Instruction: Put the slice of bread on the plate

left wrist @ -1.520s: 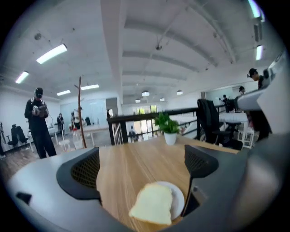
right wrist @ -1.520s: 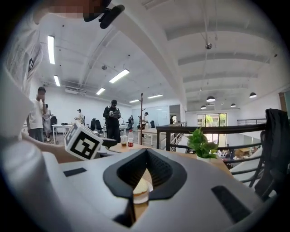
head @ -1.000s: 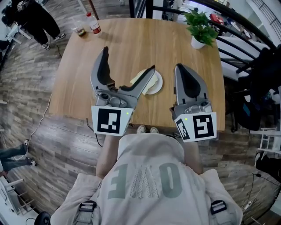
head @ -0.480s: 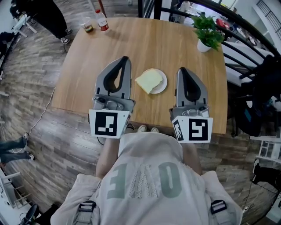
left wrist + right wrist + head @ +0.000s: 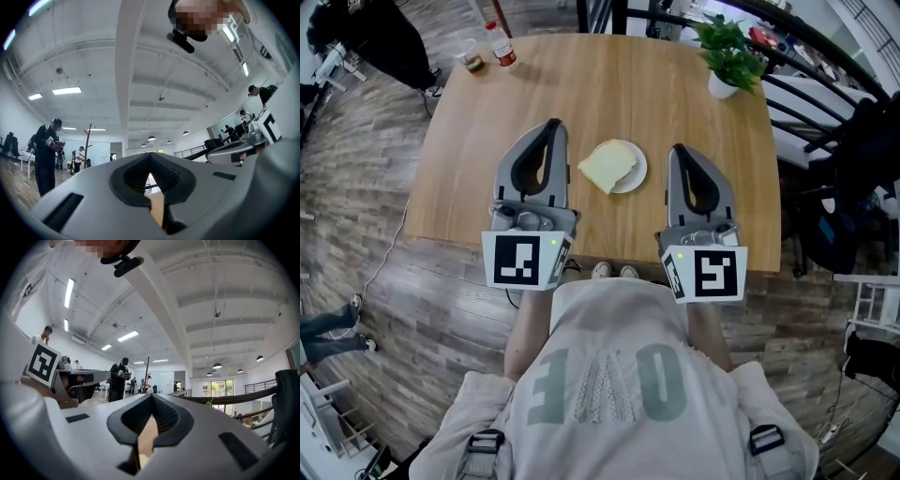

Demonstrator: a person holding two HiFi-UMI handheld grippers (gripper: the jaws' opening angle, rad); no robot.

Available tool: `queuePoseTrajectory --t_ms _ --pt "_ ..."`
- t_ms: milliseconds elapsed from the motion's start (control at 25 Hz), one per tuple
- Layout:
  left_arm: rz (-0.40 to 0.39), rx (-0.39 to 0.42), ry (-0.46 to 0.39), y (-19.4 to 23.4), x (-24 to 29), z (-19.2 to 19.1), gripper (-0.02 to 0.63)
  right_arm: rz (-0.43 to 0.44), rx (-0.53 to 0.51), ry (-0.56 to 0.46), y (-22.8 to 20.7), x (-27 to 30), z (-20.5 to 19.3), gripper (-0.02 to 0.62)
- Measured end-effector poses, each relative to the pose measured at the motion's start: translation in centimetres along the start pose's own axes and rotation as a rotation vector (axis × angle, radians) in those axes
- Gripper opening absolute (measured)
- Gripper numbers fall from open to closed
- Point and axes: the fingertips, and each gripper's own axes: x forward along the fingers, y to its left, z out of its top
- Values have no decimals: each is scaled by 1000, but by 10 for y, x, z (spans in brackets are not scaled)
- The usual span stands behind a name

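Note:
The slice of bread (image 5: 607,165) lies flat on the small white plate (image 5: 637,175) near the front middle of the wooden table (image 5: 591,84). My left gripper (image 5: 553,124) hovers just left of the plate, shut and empty. My right gripper (image 5: 679,148) hangs just right of the plate, also shut with nothing in it. In the left gripper view the jaws (image 5: 150,157) meet at the tip and look up toward the ceiling. The right gripper view shows its jaws (image 5: 151,397) closed the same way. Neither gripper touches the bread or plate.
A potted plant (image 5: 727,58) stands at the table's far right corner. A bottle (image 5: 499,47) and a small jar (image 5: 472,63) sit at the far left corner. A person (image 5: 370,37) stands beyond the table at the left; a black railing (image 5: 806,56) runs at the right.
The left gripper's jaws, wide open over the plate and bread a second ago, have shut and drawn back to the plate's left. The bread now shows fully on the plate. The right gripper stayed put.

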Motion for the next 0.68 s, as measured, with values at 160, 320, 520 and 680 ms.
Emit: queuePoseTrajectory --t_ms 160,320,520,680 --pt "-7 -11 5 -3 0 -4 9 -3 -1 8 -2 -3 -4 17" --pt "-12 -15 11 -4 1 -5 9 -6 -1 16 -3 -6 -5 17" --pt "-5 -32 15 -4 2 -7 9 -8 -1 16 -6 -6 -6 17" --pt "-5 -31 20 -4 3 -9 8 -2 5 22 -6 -6 -9 17"
